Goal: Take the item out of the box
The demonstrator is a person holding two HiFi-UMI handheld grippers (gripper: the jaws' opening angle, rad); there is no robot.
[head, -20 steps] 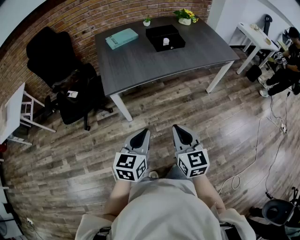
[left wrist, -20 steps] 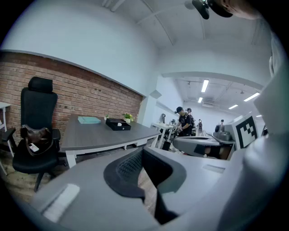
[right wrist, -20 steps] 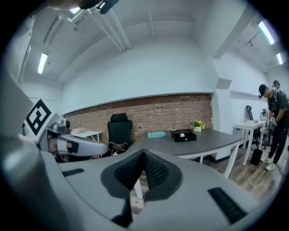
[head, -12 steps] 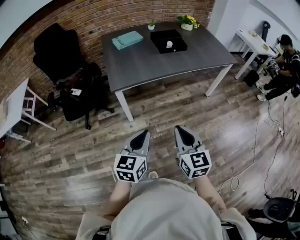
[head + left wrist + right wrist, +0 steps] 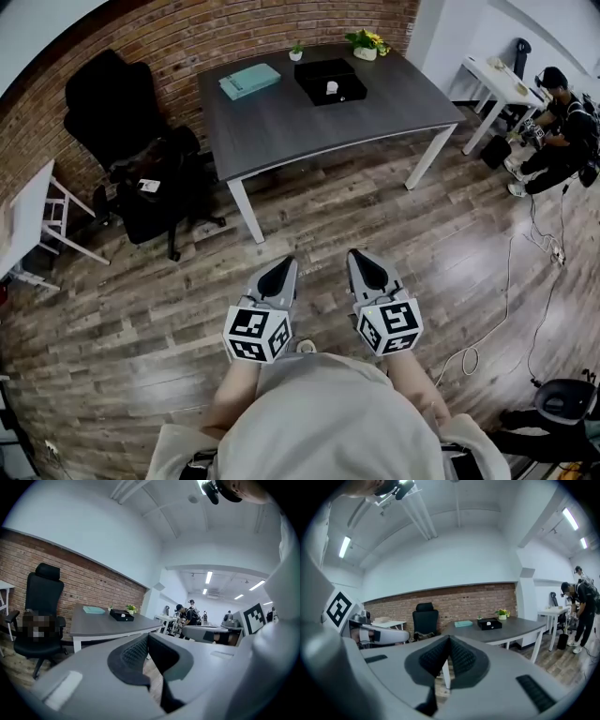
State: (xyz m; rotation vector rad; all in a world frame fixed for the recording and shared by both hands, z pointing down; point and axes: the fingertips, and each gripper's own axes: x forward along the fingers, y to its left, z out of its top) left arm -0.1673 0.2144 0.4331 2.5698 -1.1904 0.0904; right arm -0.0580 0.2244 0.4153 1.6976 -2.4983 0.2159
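Scarcely moved: your left hand-held gripper (image 5: 284, 267) and right hand-held gripper (image 5: 360, 262) hover over wood floor (image 5: 422, 234).
Both closed, empty; black box (image 5: 319, 73) on bench (image 5: 309, 127), well apart.

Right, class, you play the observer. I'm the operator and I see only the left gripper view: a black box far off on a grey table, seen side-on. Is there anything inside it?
Observer: Yes. The head view looks down into the black box, and a small white item lies in it.
Operator: And is my right gripper free to fetch it?
Observer: The right gripper view shows the right gripper shut, with nothing between its jaws.
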